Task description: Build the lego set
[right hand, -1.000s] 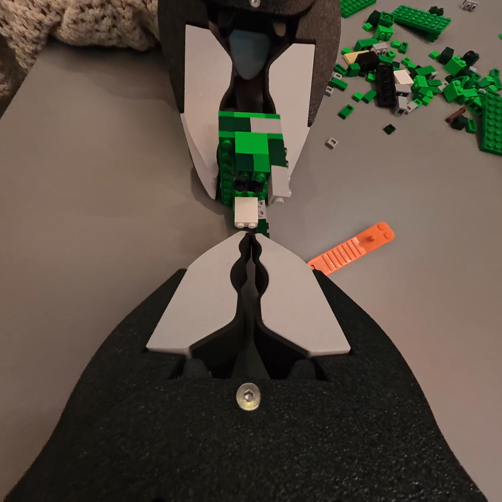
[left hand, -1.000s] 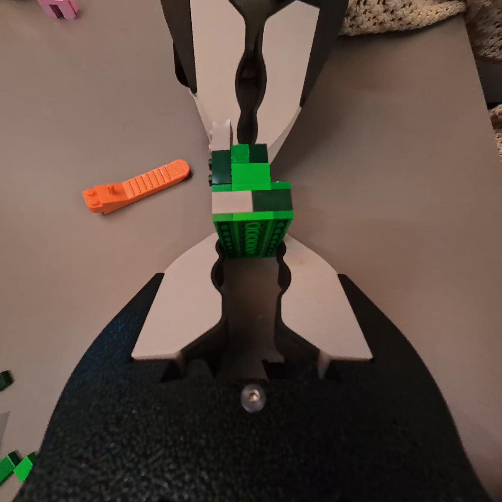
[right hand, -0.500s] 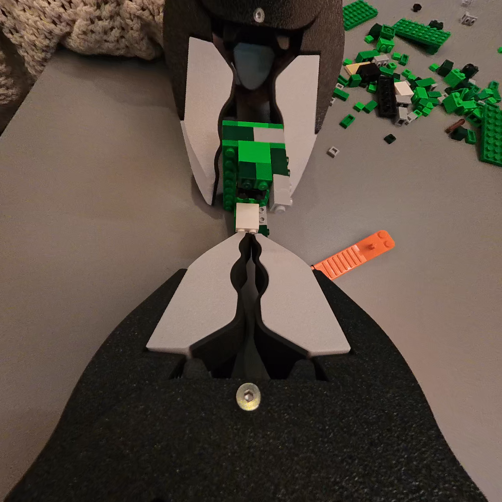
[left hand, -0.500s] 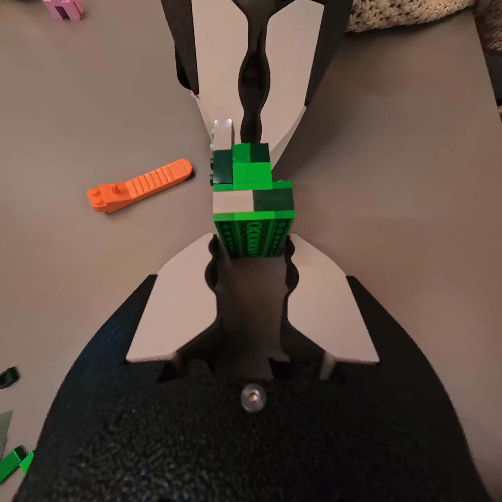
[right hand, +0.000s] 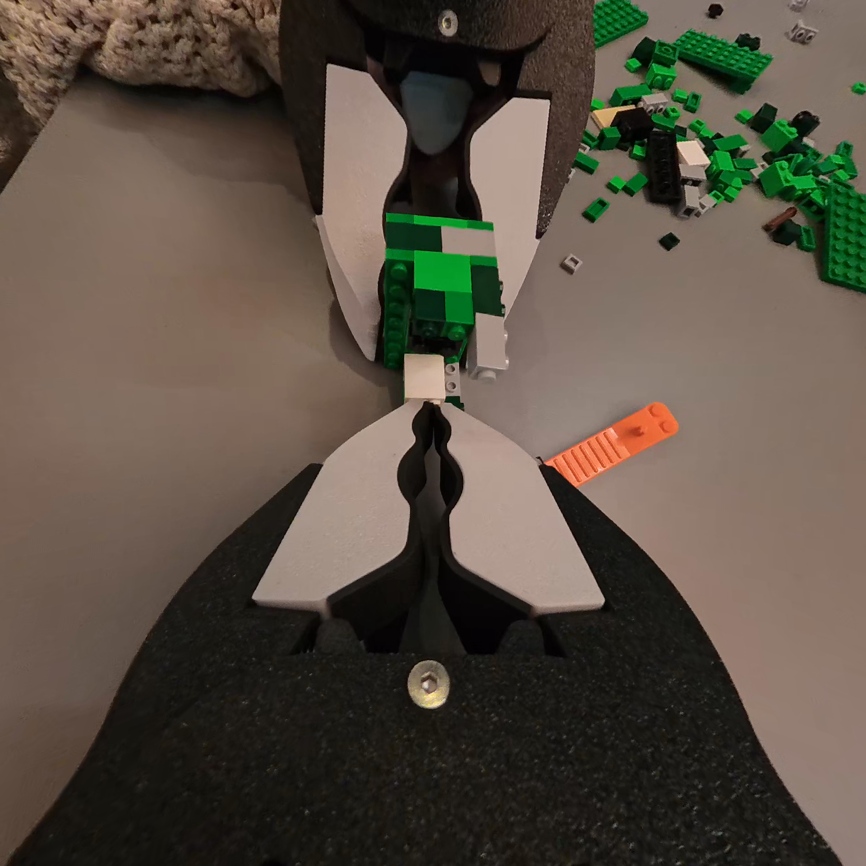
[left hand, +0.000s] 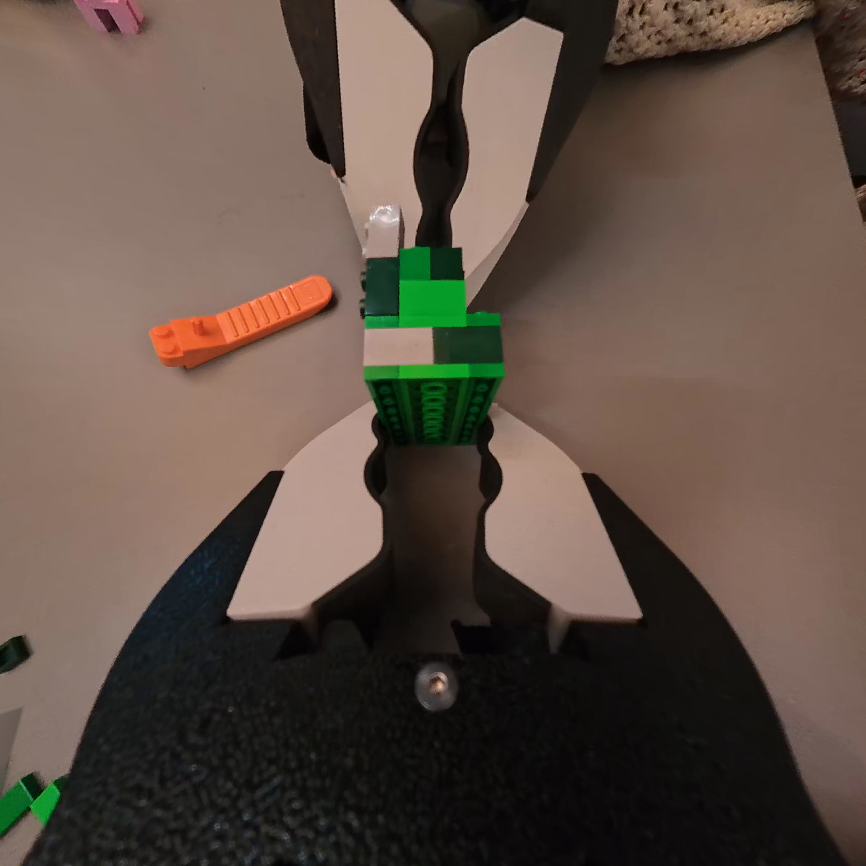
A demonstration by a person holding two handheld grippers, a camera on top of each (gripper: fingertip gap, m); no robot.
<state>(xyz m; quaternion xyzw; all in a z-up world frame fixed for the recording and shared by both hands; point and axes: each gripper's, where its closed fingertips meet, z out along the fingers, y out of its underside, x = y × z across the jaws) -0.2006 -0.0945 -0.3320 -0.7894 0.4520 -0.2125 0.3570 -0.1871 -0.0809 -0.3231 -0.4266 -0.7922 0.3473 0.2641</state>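
A green lego build (left hand: 433, 347) with dark green, light green and grey patches lies on its side between the two grippers. My left gripper (left hand: 433, 421) is shut on the build's studded green base plate. In the right wrist view the build (right hand: 440, 276) shows with a white brick (right hand: 424, 379) at its near end and a grey brick (right hand: 489, 347) on its right side. My right gripper (right hand: 429, 406) is shut, and its tips touch the white brick. The right gripper also shows at the top of the left wrist view (left hand: 438, 234).
An orange brick separator (left hand: 243, 323) lies on the grey table, also in the right wrist view (right hand: 614, 445). A pile of loose green, black and grey bricks (right hand: 703, 154) and a green plate (right hand: 848, 239) lie far right. A knit blanket (right hand: 140, 42) borders the table's edge. Only a small space, under 4 cm, lies between the two pairs of fingers. The orange brick separator (left hand: 243, 323) is about 7 centimetres from both grippers' fingertips. It is also in sight in the right wrist view (right hand: 602, 445).
The left fingers widened slightly half a second ago and now grip the base plate again. The right gripper's shut tips have closed the small gap to the white brick.
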